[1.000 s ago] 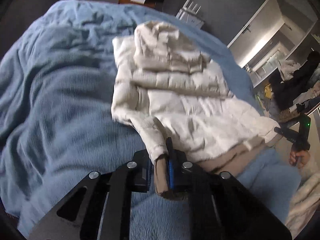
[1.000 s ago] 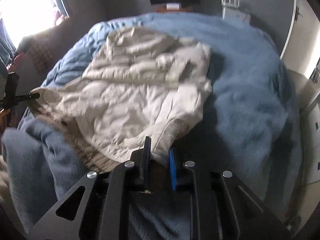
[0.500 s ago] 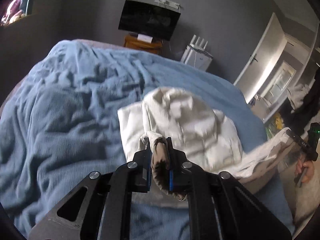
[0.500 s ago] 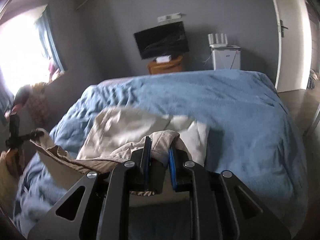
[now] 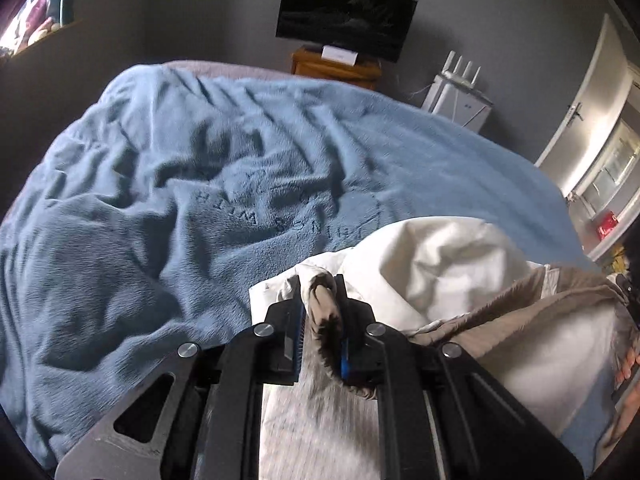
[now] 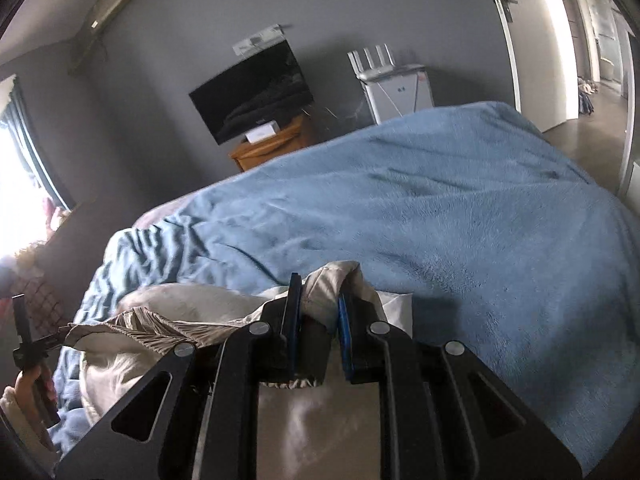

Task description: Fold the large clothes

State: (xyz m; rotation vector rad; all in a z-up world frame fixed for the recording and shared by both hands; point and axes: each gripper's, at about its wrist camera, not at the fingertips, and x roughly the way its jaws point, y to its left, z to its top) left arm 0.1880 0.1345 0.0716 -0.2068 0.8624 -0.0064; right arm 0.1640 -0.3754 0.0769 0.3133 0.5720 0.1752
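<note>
In the left wrist view the left gripper [image 5: 320, 312] is pinching a bunched, fur-edged corner of the cream puffer jacket [image 5: 440, 256] at the lower centre of the frame, its jaws pressed tight on the cloth; a second ago the jacket was lying spread flat across the blue blanket [image 5: 180, 208], and now it is bunching into a mound at the lower right, its tan lining turning up beside the mound, while the television [image 5: 344, 16] and the white cabinet [image 5: 460, 96] are showing along the top; the hem is being carried over toward the collar, so the first lengthwise fold looks about half made. In the right wrist view the right gripper [image 6: 318, 312] is likewise clamping the other hem corner at the lower centre; the jacket [image 6: 180, 300], earlier filling the middle of the frame, is now crowding the lower left, the hem hanging stretched across to the left gripper [image 6: 28, 344] and the person's hand [image 6: 28, 388] at the left edge; both corners are travelling together, which should be keeping the fold square.
</note>
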